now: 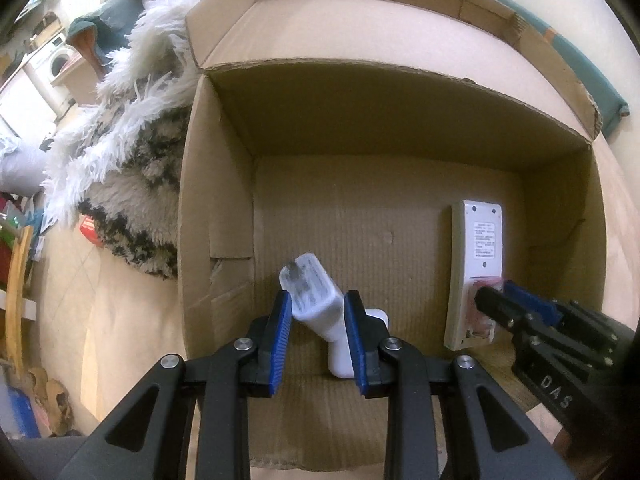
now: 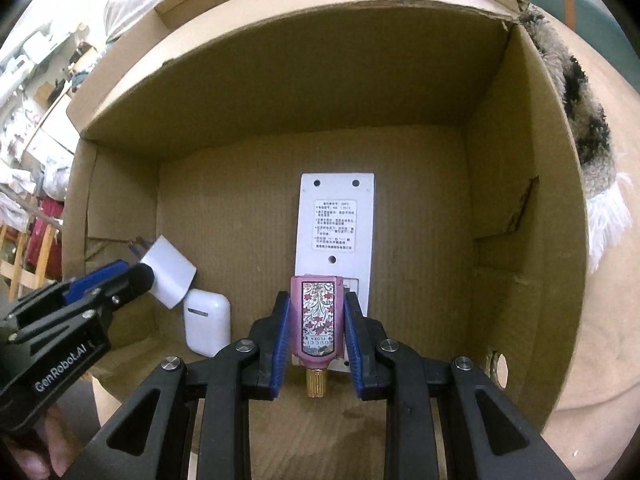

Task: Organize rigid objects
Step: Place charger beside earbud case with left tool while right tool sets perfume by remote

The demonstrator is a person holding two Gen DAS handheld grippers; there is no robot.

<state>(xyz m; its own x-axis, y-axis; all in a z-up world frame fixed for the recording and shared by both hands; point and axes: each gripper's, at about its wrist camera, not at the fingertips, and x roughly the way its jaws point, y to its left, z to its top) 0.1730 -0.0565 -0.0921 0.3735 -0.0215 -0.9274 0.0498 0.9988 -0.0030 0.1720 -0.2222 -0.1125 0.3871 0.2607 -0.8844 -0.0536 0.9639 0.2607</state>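
Both hand-held grippers in the box: left clamping charger, right clamping perfume; I'd lower flat, then release

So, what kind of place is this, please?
Probably a lived-in home, not a lab. A washing machine stands in the background, a shaggy rug lies beside the cardboard box, and wooden furniture stands at the left.
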